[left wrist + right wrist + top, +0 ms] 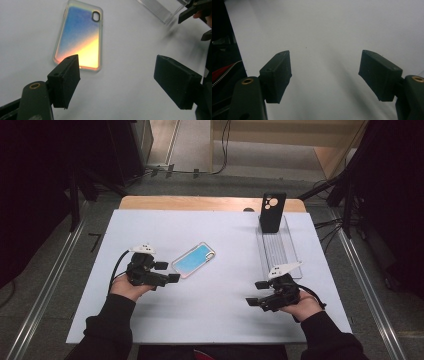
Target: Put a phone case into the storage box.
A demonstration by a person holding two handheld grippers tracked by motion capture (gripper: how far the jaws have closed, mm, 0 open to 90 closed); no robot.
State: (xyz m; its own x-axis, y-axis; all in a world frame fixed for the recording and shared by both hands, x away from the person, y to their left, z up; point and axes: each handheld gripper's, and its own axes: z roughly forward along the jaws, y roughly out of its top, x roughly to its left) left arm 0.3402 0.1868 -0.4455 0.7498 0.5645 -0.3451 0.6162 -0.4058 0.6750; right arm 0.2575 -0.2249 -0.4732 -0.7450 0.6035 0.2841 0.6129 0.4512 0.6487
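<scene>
White tabletop (220, 285), grey floor (60, 270) around

We see the clear tray (160, 8) cut off by the left gripper view's top edge — the left claw's (116, 82) pad hides the phone case's (80, 37) lower corner.

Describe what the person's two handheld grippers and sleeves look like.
Both are black handheld tools. The left gripper and right gripper each end in two blocky black jaws and carry a pale grey three-cornered plate on top. A black cable trails from each. In the gripper views, brass-coloured rings show on the jaw arms. The person wears dark long sleeves with ribbed cuffs.
</scene>
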